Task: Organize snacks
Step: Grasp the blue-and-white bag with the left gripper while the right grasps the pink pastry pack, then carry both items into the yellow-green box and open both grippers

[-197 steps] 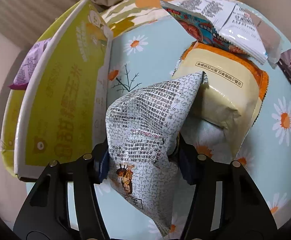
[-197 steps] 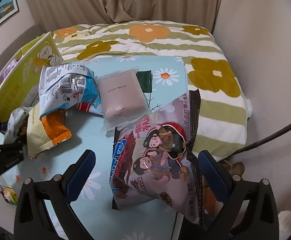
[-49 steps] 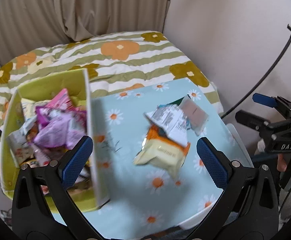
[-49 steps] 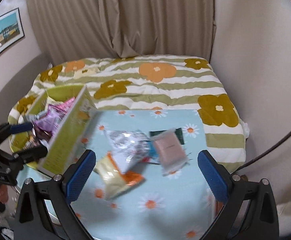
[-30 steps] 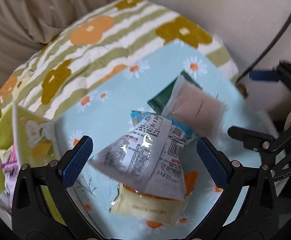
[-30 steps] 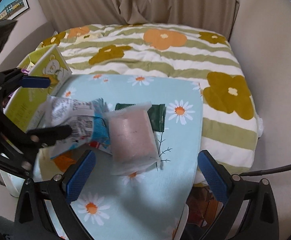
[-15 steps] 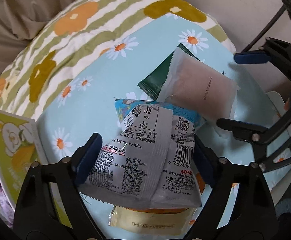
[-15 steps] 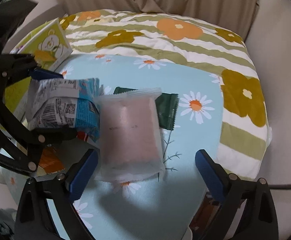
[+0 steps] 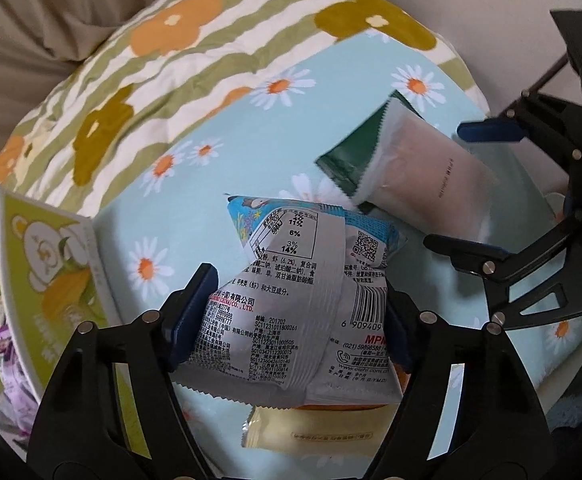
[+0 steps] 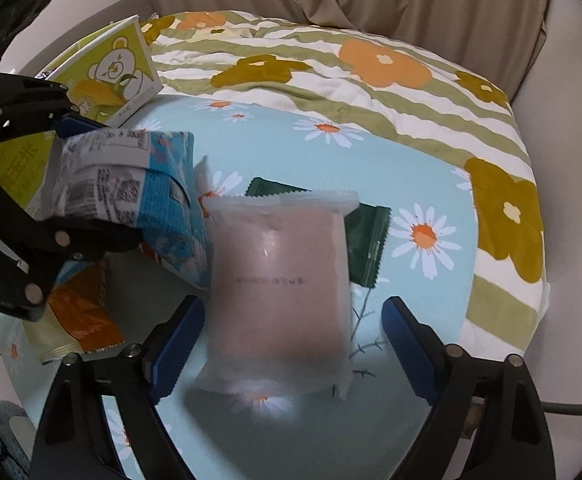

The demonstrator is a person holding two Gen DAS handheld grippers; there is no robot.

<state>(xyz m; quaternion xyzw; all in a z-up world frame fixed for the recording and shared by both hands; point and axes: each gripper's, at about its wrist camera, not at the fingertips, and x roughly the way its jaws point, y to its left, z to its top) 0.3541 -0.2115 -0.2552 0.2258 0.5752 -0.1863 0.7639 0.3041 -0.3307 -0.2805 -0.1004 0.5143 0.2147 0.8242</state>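
Green box [image 9: 51, 280] sits left on the daisy cloth [image 9: 195, 216]. Both grippers dropped from hovering: left gripper [image 9: 291, 312] closing onto blue-silver packet [image 9: 291, 300] (pads touching), right gripper [image 10: 291, 344] narrowing around pink pouch [image 10: 283, 280], not yet gripping.

Left hand-held gripper [image 9: 291, 312]: black plastic frame of open, triangular struts, silver screw heads at the joints, blue rubber pads [image 9: 189, 312] lining both fingers. Right hand-held gripper [image 10: 293, 342]: same black strutted frame, silver screws, blue pads [image 10: 175, 344]; a dark cable trails beside it.
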